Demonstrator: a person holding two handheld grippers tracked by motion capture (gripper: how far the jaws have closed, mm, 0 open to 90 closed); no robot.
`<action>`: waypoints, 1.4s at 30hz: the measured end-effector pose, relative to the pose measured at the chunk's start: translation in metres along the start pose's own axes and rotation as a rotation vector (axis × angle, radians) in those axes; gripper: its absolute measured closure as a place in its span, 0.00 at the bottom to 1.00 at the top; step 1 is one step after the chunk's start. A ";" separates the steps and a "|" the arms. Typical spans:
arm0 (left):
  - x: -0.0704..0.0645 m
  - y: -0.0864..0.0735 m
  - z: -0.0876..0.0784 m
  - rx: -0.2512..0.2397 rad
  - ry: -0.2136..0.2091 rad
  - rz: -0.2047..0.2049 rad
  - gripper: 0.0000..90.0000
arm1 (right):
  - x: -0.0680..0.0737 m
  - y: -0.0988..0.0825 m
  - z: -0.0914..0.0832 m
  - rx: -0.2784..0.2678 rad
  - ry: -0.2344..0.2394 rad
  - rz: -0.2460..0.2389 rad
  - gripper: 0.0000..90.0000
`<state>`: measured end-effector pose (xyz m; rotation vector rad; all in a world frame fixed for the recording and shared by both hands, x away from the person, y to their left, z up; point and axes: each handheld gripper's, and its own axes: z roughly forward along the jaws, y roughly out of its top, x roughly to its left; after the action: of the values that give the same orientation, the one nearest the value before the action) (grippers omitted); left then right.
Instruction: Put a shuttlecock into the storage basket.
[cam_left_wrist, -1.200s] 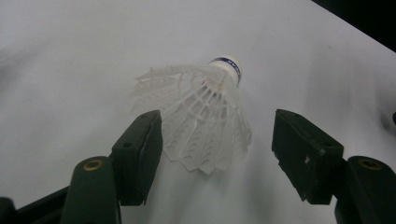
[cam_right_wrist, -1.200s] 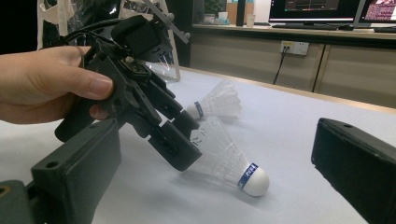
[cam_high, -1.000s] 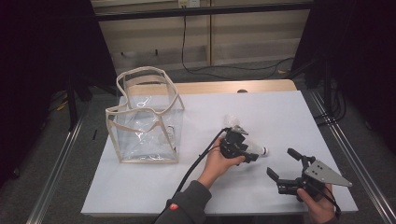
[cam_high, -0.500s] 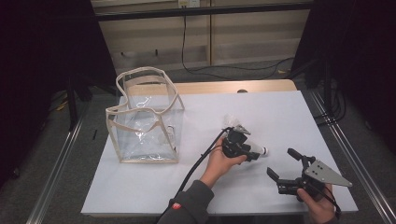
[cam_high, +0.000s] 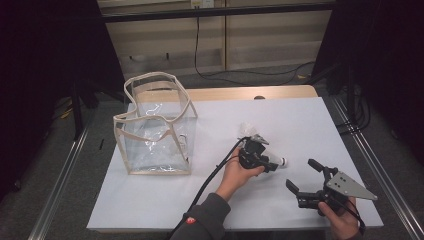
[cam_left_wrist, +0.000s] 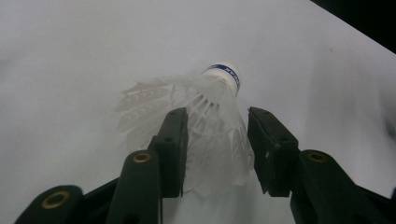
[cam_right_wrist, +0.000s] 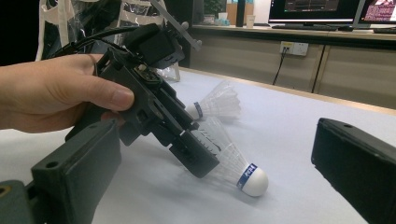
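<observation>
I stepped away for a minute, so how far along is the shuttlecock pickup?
Nothing looks packed yet: no shuttlecock can be made out in the clear bag. In hand: the left gripper straddles the near shuttlecock lying on the table; its jaws have just been closing, whether both pads press yet is unclear. Left: lifting it, then the second shuttlecock. The right gripper waits open.

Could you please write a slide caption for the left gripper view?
Left gripper closing its jaws around the feather skirt of a white shuttlecock lying on the white table.
</observation>
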<state>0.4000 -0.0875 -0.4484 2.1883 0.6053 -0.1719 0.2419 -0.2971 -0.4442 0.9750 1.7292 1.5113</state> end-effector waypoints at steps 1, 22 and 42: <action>0.000 0.000 0.000 -0.001 0.001 -0.002 0.66 | 0.000 0.000 0.000 0.001 0.000 0.001 0.01; 0.000 0.001 0.006 -0.001 0.002 -0.004 0.75 | 0.000 0.000 0.000 0.000 0.000 0.002 0.01; -0.002 0.002 0.010 -0.006 -0.012 -0.017 0.91 | -0.001 0.000 0.000 -0.001 -0.002 0.002 0.01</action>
<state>0.3998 -0.0974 -0.4528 2.1756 0.6166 -0.1919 0.2419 -0.2979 -0.4441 0.9778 1.7264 1.5125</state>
